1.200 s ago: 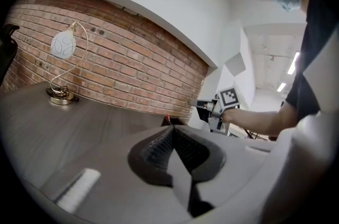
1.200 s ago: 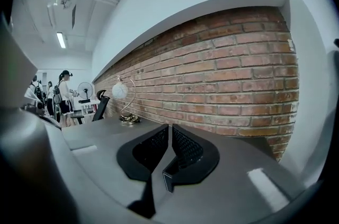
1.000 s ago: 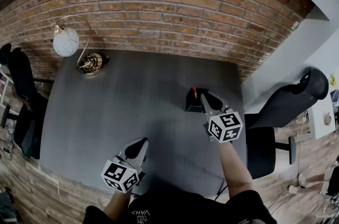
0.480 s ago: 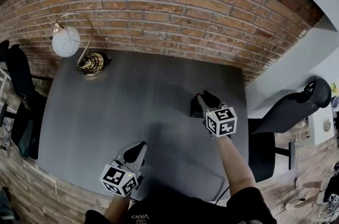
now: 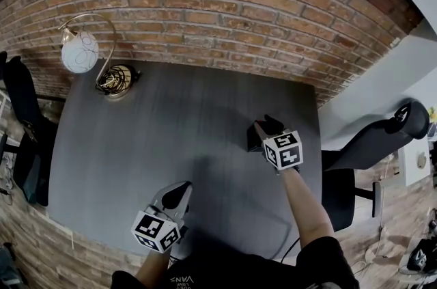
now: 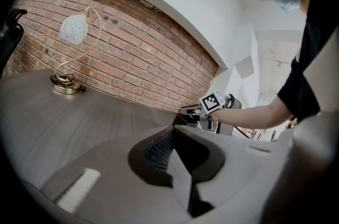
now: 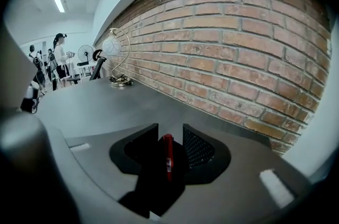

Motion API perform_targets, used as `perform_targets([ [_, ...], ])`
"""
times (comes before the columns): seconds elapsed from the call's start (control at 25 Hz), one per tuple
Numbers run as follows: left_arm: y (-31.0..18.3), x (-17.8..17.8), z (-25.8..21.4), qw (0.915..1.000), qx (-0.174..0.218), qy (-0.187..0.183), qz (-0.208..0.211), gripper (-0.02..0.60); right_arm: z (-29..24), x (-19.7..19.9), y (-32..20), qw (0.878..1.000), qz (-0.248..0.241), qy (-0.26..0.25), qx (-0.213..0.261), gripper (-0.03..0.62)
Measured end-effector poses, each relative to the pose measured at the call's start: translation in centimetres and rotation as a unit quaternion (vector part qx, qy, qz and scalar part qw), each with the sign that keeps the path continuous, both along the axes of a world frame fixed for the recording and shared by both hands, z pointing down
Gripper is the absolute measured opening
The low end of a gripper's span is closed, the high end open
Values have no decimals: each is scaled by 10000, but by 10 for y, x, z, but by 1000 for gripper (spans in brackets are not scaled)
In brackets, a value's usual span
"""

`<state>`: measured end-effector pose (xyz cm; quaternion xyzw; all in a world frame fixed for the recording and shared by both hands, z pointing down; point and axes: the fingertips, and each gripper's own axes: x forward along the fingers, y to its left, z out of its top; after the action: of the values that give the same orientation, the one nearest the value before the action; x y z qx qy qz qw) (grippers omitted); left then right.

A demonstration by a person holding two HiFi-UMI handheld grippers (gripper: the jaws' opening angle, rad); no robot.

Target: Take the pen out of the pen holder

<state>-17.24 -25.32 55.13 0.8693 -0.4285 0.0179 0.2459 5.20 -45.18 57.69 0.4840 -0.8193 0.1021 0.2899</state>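
A black pen holder (image 5: 253,138) stands near the right edge of the grey table (image 5: 171,130). In the right gripper view a red pen (image 7: 167,156) stands upright in the dark holder (image 7: 153,186). My right gripper (image 7: 170,146) is open; its jaws have just been opening, and the pen stands between them, touching neither pad. From the head view the right gripper (image 5: 263,128) covers the holder's top and hides the pen. My left gripper (image 5: 179,193) hovers at the table's near edge, shut on nothing, its jaws (image 6: 172,150) pointing toward the right hand's marker cube (image 6: 212,101).
A lamp with a white globe (image 5: 79,52) and brass base (image 5: 115,79) stands at the table's back left, against the brick wall (image 5: 225,14). A black office chair (image 5: 374,136) sits right of the table, another (image 5: 26,118) on the left. People stand far off (image 7: 55,59).
My right gripper has sunk onto the pen holder and its jaws have spread around the pen, whose red top is now covered in the head view. The left gripper has hardly shifted.
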Motion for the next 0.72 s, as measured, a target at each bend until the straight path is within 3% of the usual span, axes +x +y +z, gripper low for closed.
perform_targets([
  [0.24,-3,0,3,10000,-26,26,-15,52,12,-6,2,9978,-297,527,-256,120],
  [0.44,-4,-5,4,10000,-22,17,-55,52,14,-11,1,9976,-309,495,-368,80],
  [0.72,-2,-8,2,9999,-10,26,-120,52,13,-11,0,9980,-259,503,-280,72],
])
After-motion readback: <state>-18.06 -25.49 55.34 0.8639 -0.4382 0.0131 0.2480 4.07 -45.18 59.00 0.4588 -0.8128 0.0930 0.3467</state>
